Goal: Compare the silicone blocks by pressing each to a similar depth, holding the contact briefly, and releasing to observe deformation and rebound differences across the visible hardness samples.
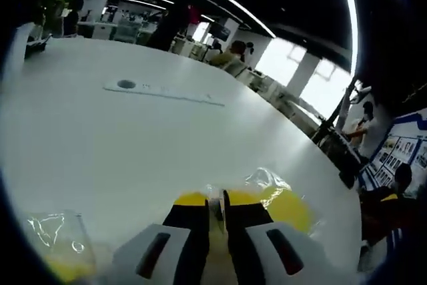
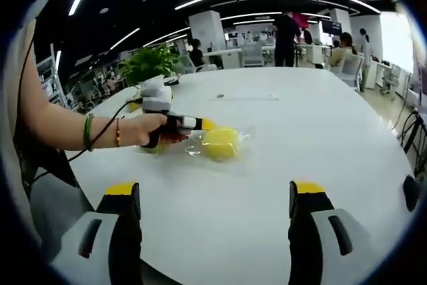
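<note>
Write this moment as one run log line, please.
left tool: shut, pressing bagged yellow block | right tool: open, apart | white table

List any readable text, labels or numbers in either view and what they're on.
No text can be read in either view.
Wall posters: print too small and blurred.
White strip on the table: faint marks, unreadable.
Hanging screen: blurred.
Bagged yellow block: no label visible.

Table (image 2: 300, 138): white. Silicone block (image 2: 221, 143): yellow, in a clear wrapper. Second wrapped block (image 1: 57, 245): yellow, clear film. Left gripper (image 1: 215, 201): black jaws, yellow tips, white body. Right gripper (image 2: 217, 195): same colours. Wrist bracelet (image 2: 87, 132): green. Plant (image 2: 148, 63): green.
</note>
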